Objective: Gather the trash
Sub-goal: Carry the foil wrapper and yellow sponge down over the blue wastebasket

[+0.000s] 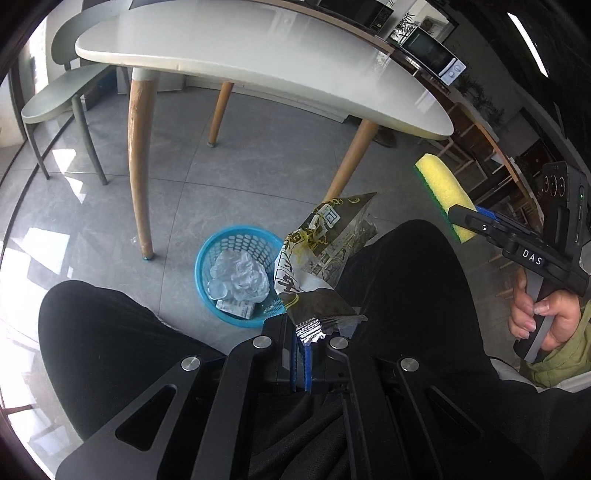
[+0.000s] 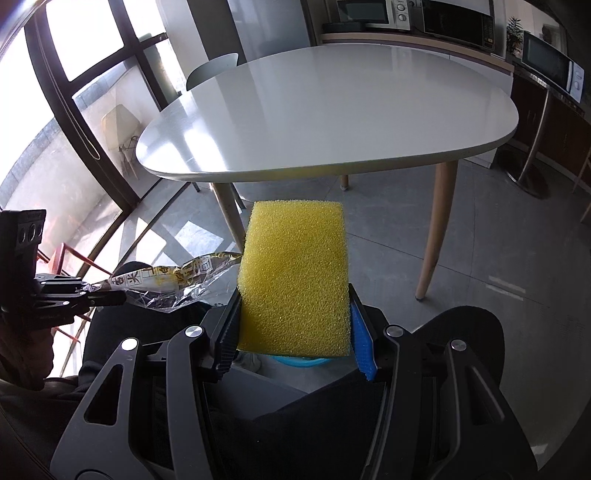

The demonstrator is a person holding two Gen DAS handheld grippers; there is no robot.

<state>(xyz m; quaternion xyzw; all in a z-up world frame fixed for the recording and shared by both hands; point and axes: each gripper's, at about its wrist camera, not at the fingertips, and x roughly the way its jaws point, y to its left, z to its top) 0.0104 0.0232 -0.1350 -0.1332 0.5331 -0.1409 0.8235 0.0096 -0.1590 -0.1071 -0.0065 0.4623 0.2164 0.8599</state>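
My left gripper (image 1: 302, 341) is shut on the crimped end of an empty snack wrapper (image 1: 317, 254), printed in yellow and black with a clear foil part. The wrapper hangs just right of and above a blue plastic basket (image 1: 207, 258) on the floor, which holds crumpled clear plastic (image 1: 240, 278) and a small carton. My right gripper (image 2: 295, 332) is shut on a yellow sponge (image 2: 295, 273) with a green scouring side (image 1: 432, 194). The basket's blue rim (image 2: 295, 362) peeks out under the sponge. The wrapper (image 2: 173, 282) and left gripper (image 2: 110, 295) show at the left of the right wrist view.
A white rounded table (image 1: 258, 62) on wooden legs (image 1: 138, 166) stands ahead, with a grey-green chair (image 1: 55, 96) at its far left. The person's black-trousered knees (image 1: 110, 339) flank the basket. Microwaves (image 2: 373, 13) line a counter behind. A hand (image 1: 535, 317) grips the right tool.
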